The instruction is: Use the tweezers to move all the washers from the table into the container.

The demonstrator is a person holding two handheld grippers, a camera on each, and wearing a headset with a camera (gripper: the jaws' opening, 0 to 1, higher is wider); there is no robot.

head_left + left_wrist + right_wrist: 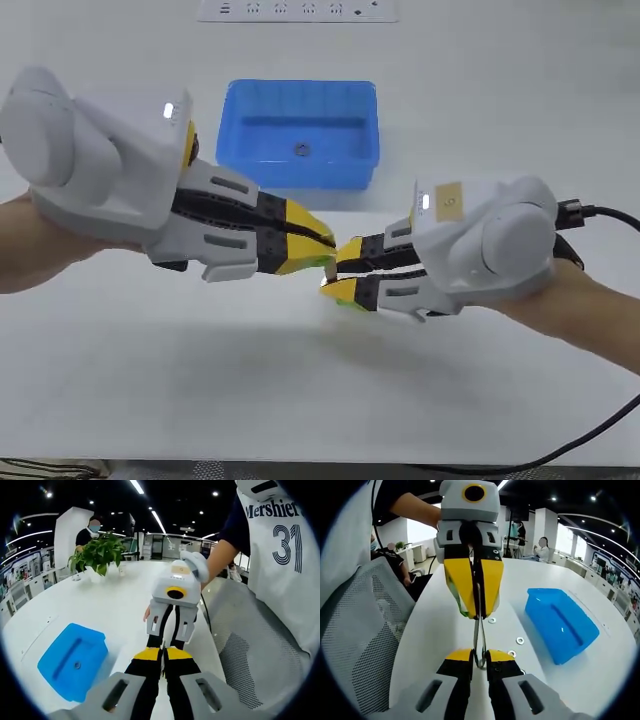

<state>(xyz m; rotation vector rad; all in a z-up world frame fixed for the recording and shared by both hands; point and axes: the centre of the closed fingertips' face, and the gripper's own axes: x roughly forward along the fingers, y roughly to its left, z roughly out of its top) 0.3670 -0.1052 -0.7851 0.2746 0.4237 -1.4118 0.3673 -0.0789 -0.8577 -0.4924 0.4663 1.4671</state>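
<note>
Thin metal tweezers (479,635) span the gap between my two grippers above the white table (300,380). My left gripper (330,248) comes in from the left, shut on one end. From the right, my right gripper (338,268) is shut on the other end, tip to tip with the left. In the right gripper view its own jaws (479,656) pinch the tweezers low down, and the left gripper (479,616) clamps them above. Three washers (520,640) lie on the table beside the blue container (560,622). One washer (301,150) lies inside the container (300,135).
A power strip (298,10) sits at the table's far edge. The right gripper's black cable (600,430) trails off the front right. A mesh chair (260,645), a potted plant (97,555) and a person in a numbered jersey (280,545) stand around the table.
</note>
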